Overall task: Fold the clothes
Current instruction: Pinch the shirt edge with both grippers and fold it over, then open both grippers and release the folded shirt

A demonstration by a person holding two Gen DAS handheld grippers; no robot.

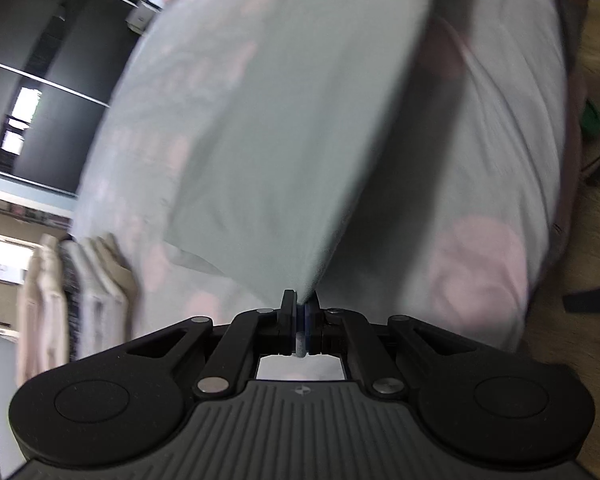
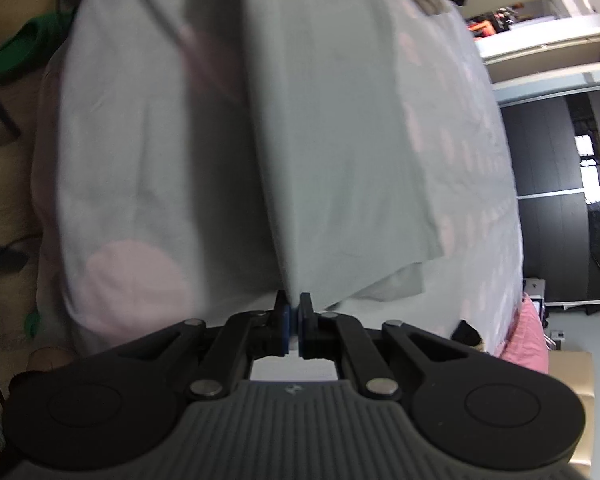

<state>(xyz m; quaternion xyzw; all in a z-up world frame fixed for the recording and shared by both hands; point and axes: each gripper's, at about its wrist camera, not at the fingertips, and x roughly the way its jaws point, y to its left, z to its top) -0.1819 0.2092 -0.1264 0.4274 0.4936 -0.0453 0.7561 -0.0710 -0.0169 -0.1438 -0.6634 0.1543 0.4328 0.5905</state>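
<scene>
floral bedsheet, smooth grey-green cloth pinched taut

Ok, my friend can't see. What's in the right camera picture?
The right gripper is shut on the edge of a pale green cloth, lifted off a bed with a white cover and pink spots. Dark cupboards stand to the right.

The raised grey cloth blocks the way ahead; bedsheet beside it lies bare.

Dark wardrobe, green obj on floor
</scene>
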